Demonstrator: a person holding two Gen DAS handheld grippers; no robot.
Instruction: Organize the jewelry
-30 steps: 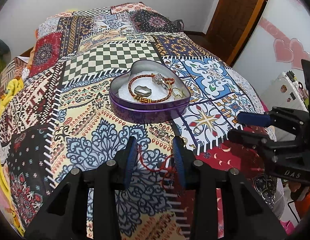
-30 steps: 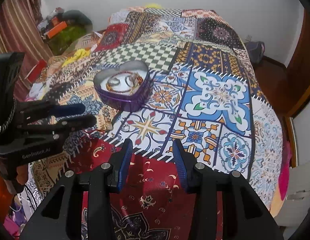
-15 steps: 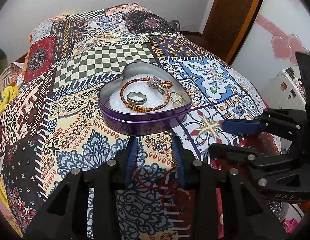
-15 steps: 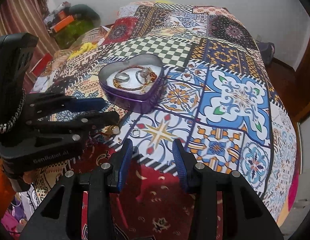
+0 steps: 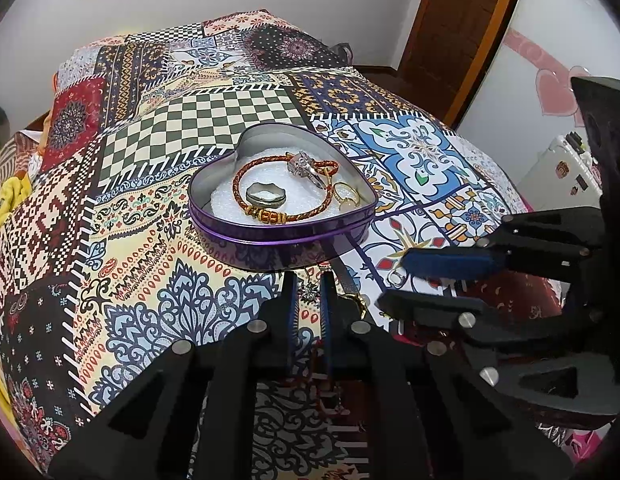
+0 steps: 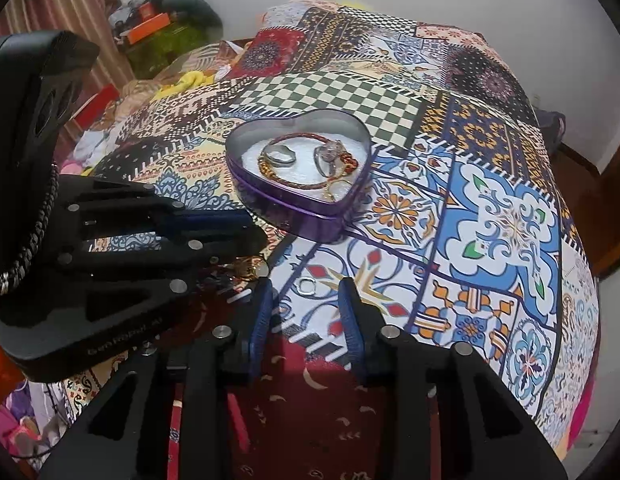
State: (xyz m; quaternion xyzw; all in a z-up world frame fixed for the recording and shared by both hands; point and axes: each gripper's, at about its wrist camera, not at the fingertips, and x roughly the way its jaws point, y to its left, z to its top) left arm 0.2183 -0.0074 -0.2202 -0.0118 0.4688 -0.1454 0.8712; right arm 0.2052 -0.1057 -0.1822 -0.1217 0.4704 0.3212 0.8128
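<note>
A purple heart-shaped tin [image 5: 269, 236] [image 6: 330, 220] sits on the patterned bedspread. It holds a red braided bracelet [image 5: 245, 172], a silver ring [image 5: 265, 196], a jewelled ring [image 5: 305, 164] and a gold ring [image 5: 344, 196]. My left gripper [image 5: 308, 284] has its jaws nearly closed around a small jewelled piece [image 5: 310, 290] just in front of the tin. A gold piece [image 6: 251, 268] lies by its fingertips. My right gripper [image 6: 305, 292] is open, with a small silver ring [image 6: 307, 285] on the bedspread between its fingertips.
The bed's patchwork cover [image 5: 169, 120] slopes away at its edges. A wooden door [image 5: 462, 20] and a white panel with pink hearts [image 5: 558, 92] stand to the right. Clutter and a curtain [image 6: 149, 28] lie past the bed's left side.
Both grippers moved forward toward the tin. My left gripper's jaws narrowed around the small jewelled piece. My right gripper stayed open and came down over the small silver ring.
</note>
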